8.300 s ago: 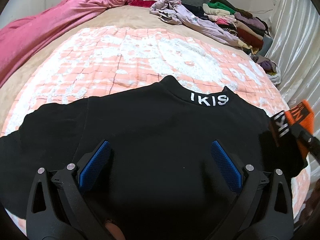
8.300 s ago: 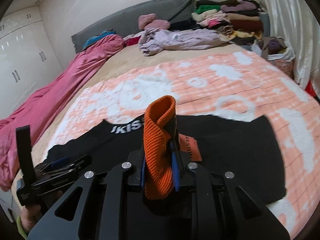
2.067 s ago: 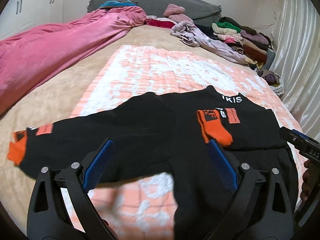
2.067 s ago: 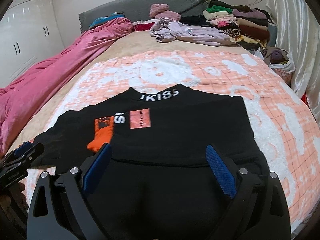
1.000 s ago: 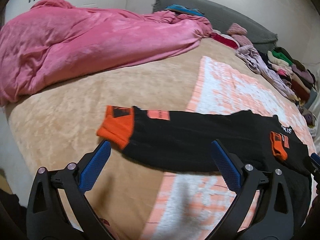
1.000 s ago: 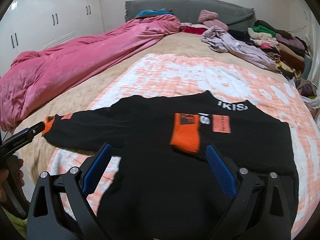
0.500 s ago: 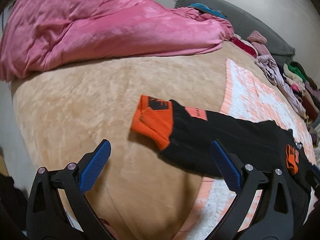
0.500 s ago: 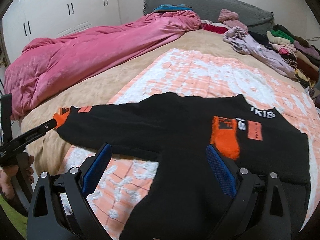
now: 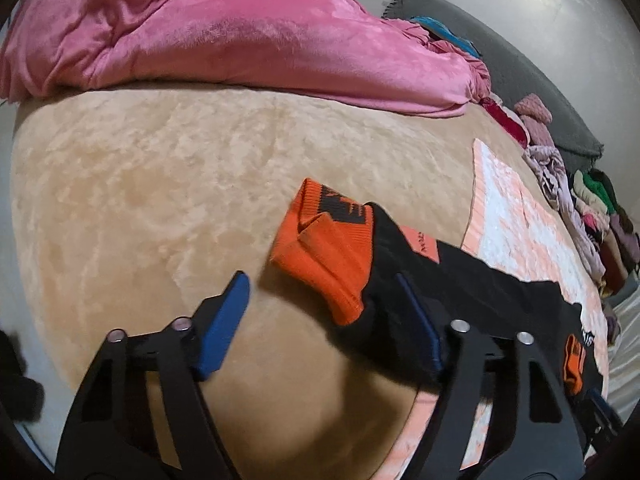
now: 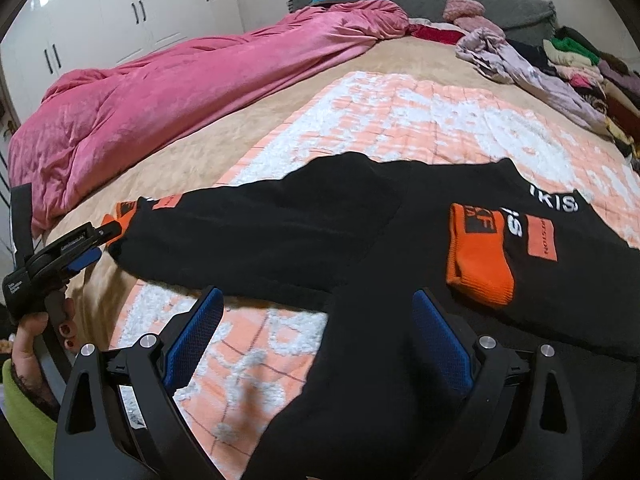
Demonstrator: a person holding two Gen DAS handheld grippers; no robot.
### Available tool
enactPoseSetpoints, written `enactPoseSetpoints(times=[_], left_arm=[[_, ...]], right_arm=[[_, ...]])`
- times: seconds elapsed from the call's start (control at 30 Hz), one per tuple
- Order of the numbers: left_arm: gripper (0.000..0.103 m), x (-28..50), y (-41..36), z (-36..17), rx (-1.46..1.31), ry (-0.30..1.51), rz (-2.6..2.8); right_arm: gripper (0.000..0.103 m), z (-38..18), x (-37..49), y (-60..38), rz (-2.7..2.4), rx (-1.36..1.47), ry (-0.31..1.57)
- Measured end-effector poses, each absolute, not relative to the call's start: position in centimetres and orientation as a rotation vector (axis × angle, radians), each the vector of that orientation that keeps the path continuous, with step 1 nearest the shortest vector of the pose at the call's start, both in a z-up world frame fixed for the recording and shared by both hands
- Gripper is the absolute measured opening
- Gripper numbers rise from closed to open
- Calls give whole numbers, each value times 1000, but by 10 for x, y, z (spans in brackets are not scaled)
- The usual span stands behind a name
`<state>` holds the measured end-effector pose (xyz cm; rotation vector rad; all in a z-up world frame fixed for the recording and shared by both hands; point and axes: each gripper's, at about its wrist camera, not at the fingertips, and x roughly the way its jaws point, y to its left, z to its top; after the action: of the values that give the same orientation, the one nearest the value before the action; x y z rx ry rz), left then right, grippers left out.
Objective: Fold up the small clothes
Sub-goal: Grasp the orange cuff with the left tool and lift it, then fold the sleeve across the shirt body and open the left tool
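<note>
While lying flat on bed [image 10: 192,160], black sweater [image 10: 360,232] half folded: one sleeve [image 10: 492,256] across chest, other sleeve [image 9: 400,280] stretched. Left gripper [image 9: 320,324] closing around orange cuff [image 9: 324,252], not yet pinched; right gripper [image 10: 320,340] open.

Dim indoor light, glare on wardrobe doors [image 10: 100,20]; strong fisheye bending, dark corners; bedspread [image 10: 248,384] near the lens looked blurred, possibly motion.
</note>
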<state>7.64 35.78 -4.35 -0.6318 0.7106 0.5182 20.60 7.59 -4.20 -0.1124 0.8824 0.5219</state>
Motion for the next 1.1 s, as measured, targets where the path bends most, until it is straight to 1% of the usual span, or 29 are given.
enactPoseSetpoints(times=[0.07, 0.13, 0.23, 0.33, 0.6, 0.83, 1.1], left_arm=[[47, 82, 355, -44, -630, 710, 515], [17, 87, 352, -45, -634, 714, 498], [7, 90, 347, -43, -633, 714, 481], [4, 91, 338, -33, -621, 699, 457], [3, 98, 304, 8, -577, 641, 355], [3, 117, 246, 40, -491, 610, 232], [3, 144, 179, 51, -404, 633, 90]], right_arm=[[95, -43, 209, 69, 510, -97, 889], [95, -44, 211, 61, 498, -79, 893], [95, -45, 215, 48, 474, -56, 892], [95, -44, 219, 35, 463, -21, 895], [95, -40, 223, -1, 412, 41, 881], [95, -33, 221, -39, 359, 103, 860], [95, -29, 219, -86, 288, 165, 841]])
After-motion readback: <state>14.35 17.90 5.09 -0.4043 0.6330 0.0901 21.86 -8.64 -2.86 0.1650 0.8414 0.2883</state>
